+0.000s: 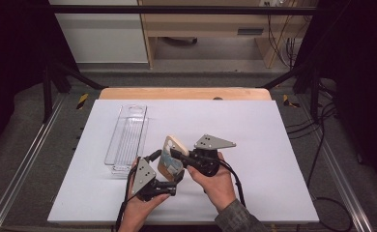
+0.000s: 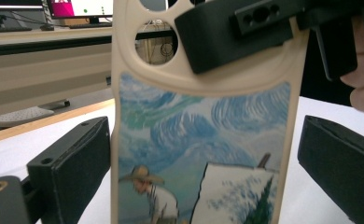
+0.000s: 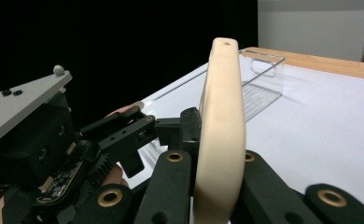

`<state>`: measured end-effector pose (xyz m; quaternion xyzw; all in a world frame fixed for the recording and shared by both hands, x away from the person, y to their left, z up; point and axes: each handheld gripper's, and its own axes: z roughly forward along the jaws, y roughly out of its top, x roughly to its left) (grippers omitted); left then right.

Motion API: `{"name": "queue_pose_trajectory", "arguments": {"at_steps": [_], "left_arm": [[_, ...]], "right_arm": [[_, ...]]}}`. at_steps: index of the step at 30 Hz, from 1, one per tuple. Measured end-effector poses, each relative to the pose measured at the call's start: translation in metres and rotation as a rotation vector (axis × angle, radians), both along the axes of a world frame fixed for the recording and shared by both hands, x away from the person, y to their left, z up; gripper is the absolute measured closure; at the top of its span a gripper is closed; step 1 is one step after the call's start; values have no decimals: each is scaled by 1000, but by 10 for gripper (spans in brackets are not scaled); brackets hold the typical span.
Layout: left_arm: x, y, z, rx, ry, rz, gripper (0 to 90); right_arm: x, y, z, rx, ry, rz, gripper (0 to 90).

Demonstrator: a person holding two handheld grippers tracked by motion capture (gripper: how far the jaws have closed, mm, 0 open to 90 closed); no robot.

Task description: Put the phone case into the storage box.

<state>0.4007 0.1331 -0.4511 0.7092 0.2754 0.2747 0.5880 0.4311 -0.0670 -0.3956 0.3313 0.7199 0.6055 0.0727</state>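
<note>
Above the white table point(image 1: 273, 145), your right gripper point(image 1: 179, 157) clamps the cream phone case point(image 1: 169, 157) by its thin edge. Your left gripper point(image 2: 203, 168) view alone reveals the painted back, its jaws standing apart, not pressing. Just behind, a clear plastic tray point(image 1: 127, 137) lies flat.

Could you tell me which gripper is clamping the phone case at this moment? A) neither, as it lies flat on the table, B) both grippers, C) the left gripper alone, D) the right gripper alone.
D: in the right gripper view the right gripper has its jaws shut on the edge of the phone case, while in the left gripper view the left gripper stands with its jaws wide on either side of the case, clear of it.
</note>
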Motion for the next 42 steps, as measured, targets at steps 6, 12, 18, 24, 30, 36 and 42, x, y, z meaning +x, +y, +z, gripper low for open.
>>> {"name": "queue_pose_trajectory", "arguments": {"at_steps": [6,12,18,24,30,36,42], "left_arm": [[1,2,1,-8,-2,0,26],[1,4,2,-24,0,-9,26],[1,6,4,-42,2,-11,43],[1,6,4,-40,4,-18,79],[0,6,6,-28,12,-10,89],[0,6,6,-18,19,-9,99],[0,6,6,-13,19,-7,105]], "right_arm": [[-3,6,-2,-20,-7,22,888],[-4,10,-3,-34,-7,38,888],[-5,14,-5,-63,-11,53,886],[-5,16,-6,-66,-7,57,885],[-4,15,-7,-54,3,56,879],[-5,15,-9,-45,17,57,864],[-5,15,-9,-49,20,44,798]]}}
